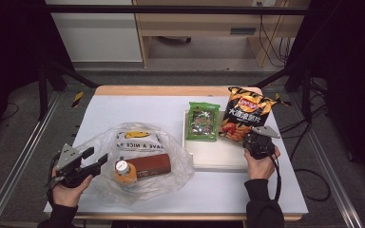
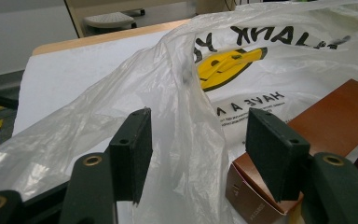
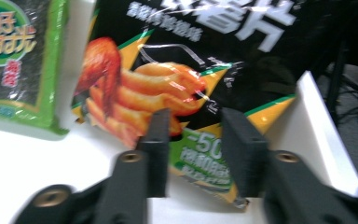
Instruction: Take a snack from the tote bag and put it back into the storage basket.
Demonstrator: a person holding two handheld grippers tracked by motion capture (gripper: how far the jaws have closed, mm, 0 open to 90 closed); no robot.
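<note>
You've got a white-topped wooden bench (image 1: 123, 102) on grey carpet floor (image 1: 24, 142), a pale wood desk (image 1: 195, 23) behind it, dark surroundings.

"What did the person wear?"

"Dark long sleeves down to both wrists."

"And the tools?"

"The left gripper (image 1: 97, 156) was black, with a grey three-cornered plate on top and flat dark pads (image 2: 133, 151) fixed by brass-ringed screws. The right gripper (image 1: 249, 137) matched it, and a black cable looped from its handle."
</note>
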